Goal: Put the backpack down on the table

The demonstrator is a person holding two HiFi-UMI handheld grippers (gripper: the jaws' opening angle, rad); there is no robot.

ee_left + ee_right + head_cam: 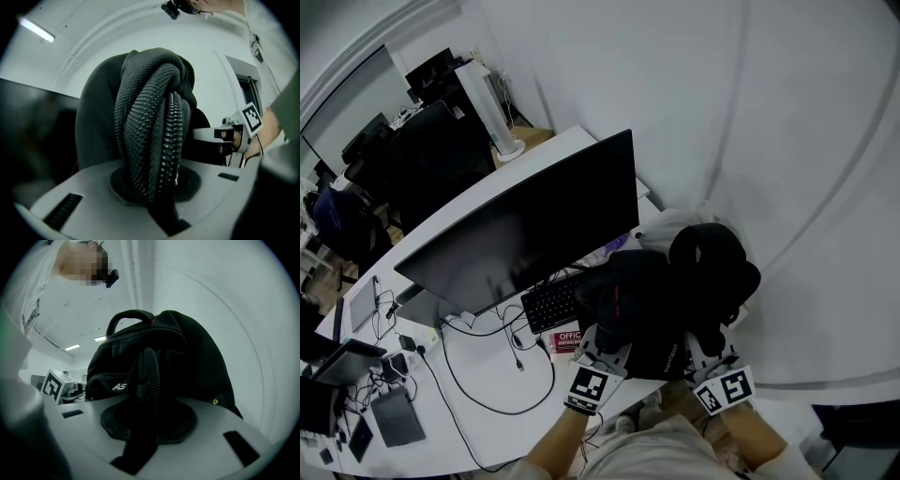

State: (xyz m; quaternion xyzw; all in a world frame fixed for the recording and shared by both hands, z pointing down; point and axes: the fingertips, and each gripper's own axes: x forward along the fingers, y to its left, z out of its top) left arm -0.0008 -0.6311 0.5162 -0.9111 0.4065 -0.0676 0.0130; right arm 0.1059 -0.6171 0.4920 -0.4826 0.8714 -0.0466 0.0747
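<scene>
L tool (pixel 607 345), R tool (pixel 709 352) on slumped black zip-edged backpack (pixel 675 286), white table (pixel 478 380)

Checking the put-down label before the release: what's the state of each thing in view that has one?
backpack: upright on the right end of the table, held at both sides.
left gripper: shut on backpack's zipped fabric.
right gripper: shut on backpack's zipped edge.
monitor: screen dark.

Backpack (pixel 666 300) right of keyboard (pixel 549 305), before monitor (pixel 525 225)
</scene>
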